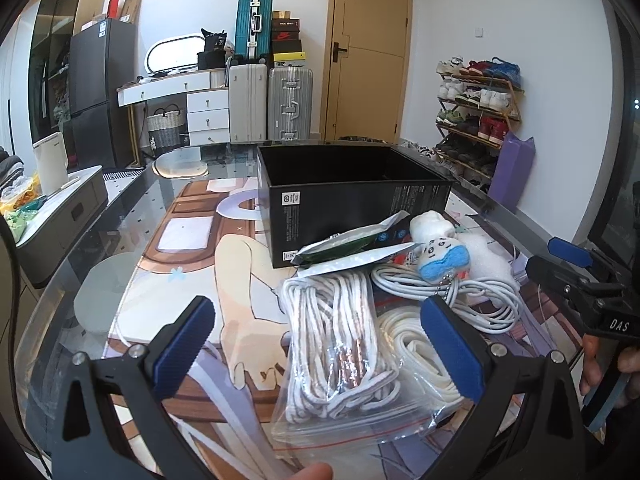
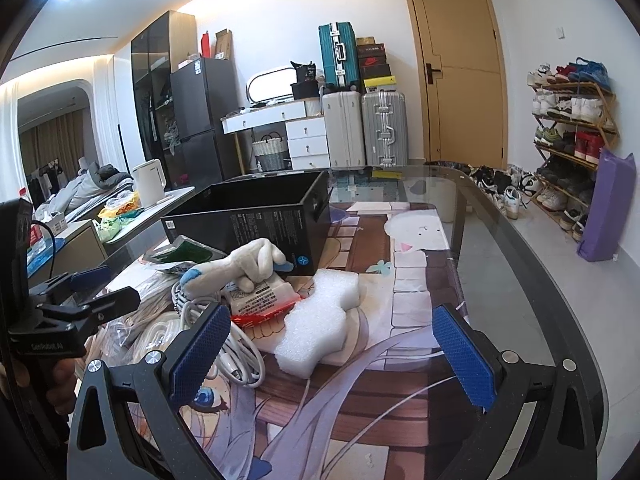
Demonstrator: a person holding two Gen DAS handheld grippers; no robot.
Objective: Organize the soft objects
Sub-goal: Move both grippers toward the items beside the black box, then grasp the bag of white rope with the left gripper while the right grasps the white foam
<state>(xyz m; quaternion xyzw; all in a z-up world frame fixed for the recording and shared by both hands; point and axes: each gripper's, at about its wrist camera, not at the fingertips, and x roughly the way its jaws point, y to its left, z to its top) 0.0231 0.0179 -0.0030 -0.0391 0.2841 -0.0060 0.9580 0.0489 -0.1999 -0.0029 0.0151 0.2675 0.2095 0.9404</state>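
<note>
Both grippers, left gripper and right gripper, spread wide, holding nothing.

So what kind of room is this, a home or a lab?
Most likely someone's home, perhaps a small flat: a shoe rack full of sneakers beside the door, suitcases stacked by a dresser, and a fridge.

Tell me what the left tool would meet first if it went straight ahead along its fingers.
Most likely the clear zip bag of white laces, which lies between the open left tool's fingertips, ahead and a little below them. Beyond it sit the green pouch and the black box. Depth is uncertain in this fisheye view.
</note>
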